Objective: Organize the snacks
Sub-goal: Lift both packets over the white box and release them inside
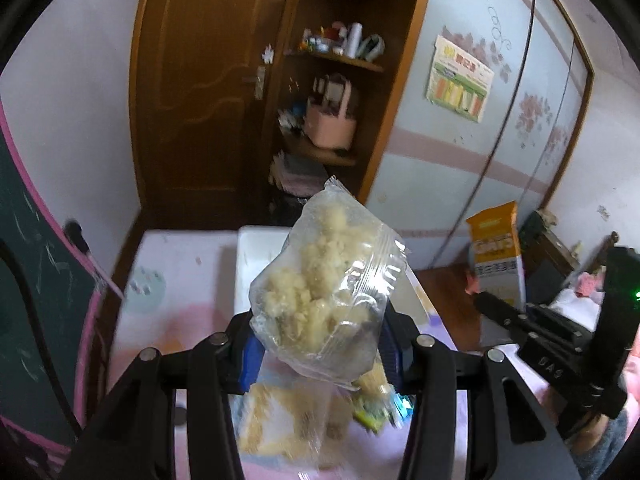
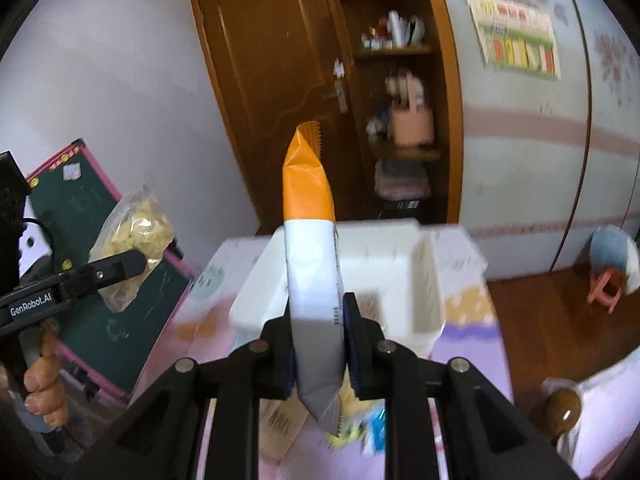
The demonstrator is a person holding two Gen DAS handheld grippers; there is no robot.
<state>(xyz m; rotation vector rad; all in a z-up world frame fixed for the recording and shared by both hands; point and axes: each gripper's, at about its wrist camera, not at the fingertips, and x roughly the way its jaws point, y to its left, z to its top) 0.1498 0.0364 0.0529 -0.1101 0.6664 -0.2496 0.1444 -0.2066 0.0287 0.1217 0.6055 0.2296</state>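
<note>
My left gripper [image 1: 320,344] is shut on a clear packet of pale crumbly snack [image 1: 324,284], held up above the table; it also shows in the right wrist view [image 2: 132,240]. My right gripper [image 2: 318,344] is shut on an orange and white snack packet [image 2: 312,264], held upright in front of a white plastic bin [image 2: 424,280]; that packet also shows in the left wrist view [image 1: 498,256]. The bin also shows in the left wrist view [image 1: 256,256], behind the clear packet. More snack packets [image 1: 280,420] lie on the table below the grippers.
The table has a pink patterned cloth [image 1: 172,312]. A green chalkboard with a pink frame [image 2: 100,264] leans at the left. A wooden door and open shelves [image 1: 320,120] stand behind the table. A small pink stool [image 2: 606,284] is on the wooden floor at right.
</note>
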